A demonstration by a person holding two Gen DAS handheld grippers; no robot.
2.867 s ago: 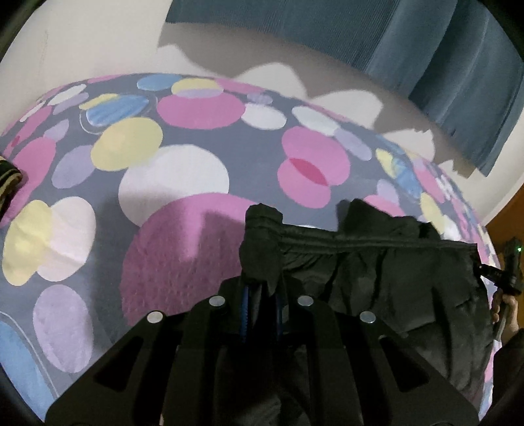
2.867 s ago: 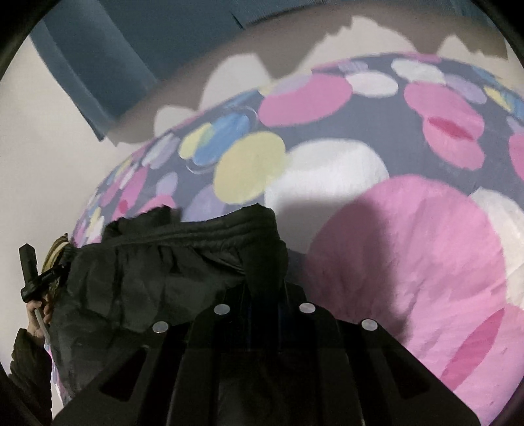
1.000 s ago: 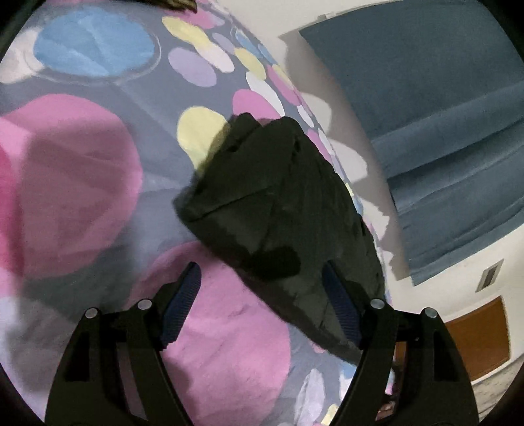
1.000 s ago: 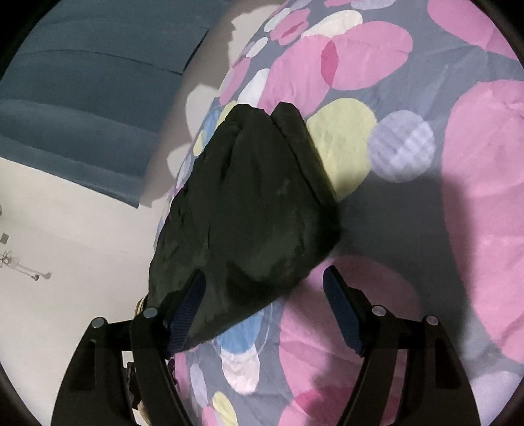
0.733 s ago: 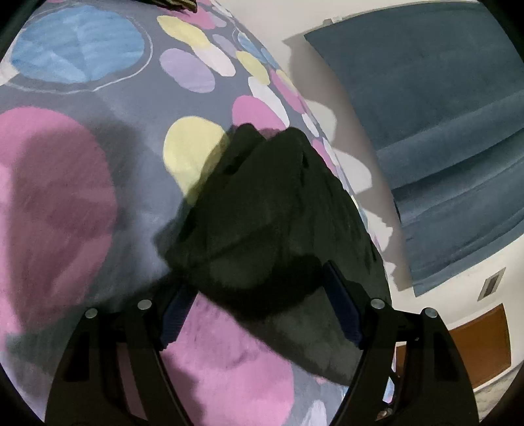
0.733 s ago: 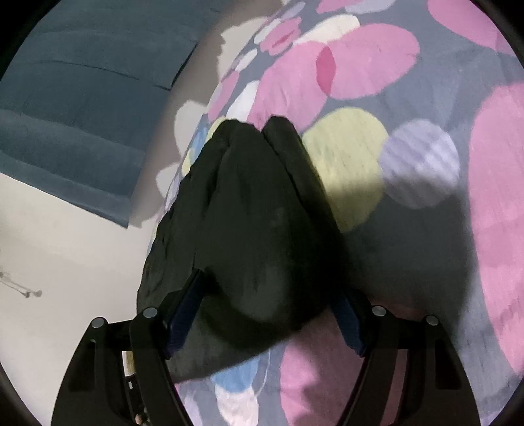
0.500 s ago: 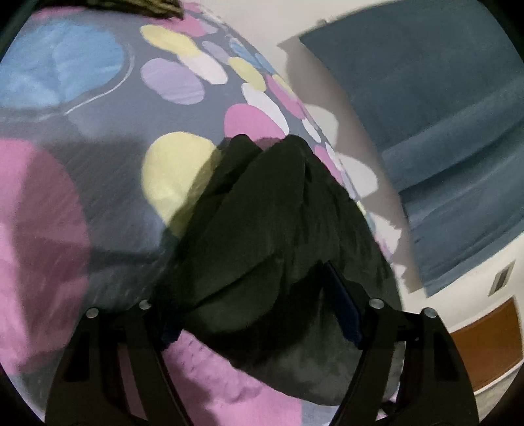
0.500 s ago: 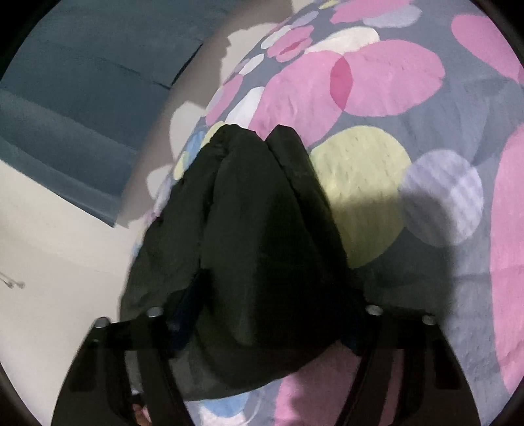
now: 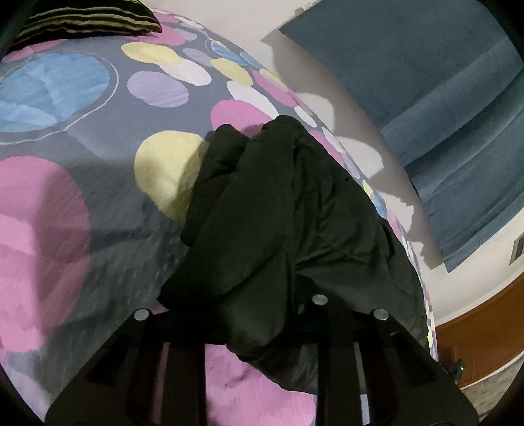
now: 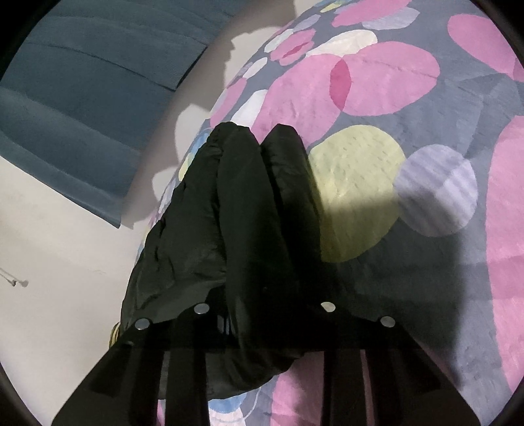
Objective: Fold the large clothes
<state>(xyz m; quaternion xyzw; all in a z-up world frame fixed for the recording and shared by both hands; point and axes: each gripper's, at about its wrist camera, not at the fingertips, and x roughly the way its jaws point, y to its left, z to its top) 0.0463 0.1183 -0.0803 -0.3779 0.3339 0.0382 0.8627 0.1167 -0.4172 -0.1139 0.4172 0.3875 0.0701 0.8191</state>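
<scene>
A black padded jacket [image 9: 288, 209] lies folded into a long bundle on the spotted bedspread [image 9: 65, 196]. It also shows in the right wrist view [image 10: 242, 229]. My left gripper [image 9: 252, 324] has closed in on the near end of the bundle, which bulges between the jaws; the fingertips are hidden under the cloth. My right gripper [image 10: 262, 331] likewise clamps the near end of the bundle from the other side, its fingertips hidden by the fabric.
The bedspread [image 10: 409, 98] has pink, yellow, blue and lilac circles. A dark striped pillow [image 9: 85, 19] lies at the far left. A blue curtain [image 9: 442, 98] hangs on the wall behind the bed; it shows in the right wrist view [image 10: 82, 82] too. A brown door [image 9: 484, 331] is at the right.
Both grippers were open and apart from the bundle a second ago. They have moved forward onto its near end and their jaws have narrowed around it.
</scene>
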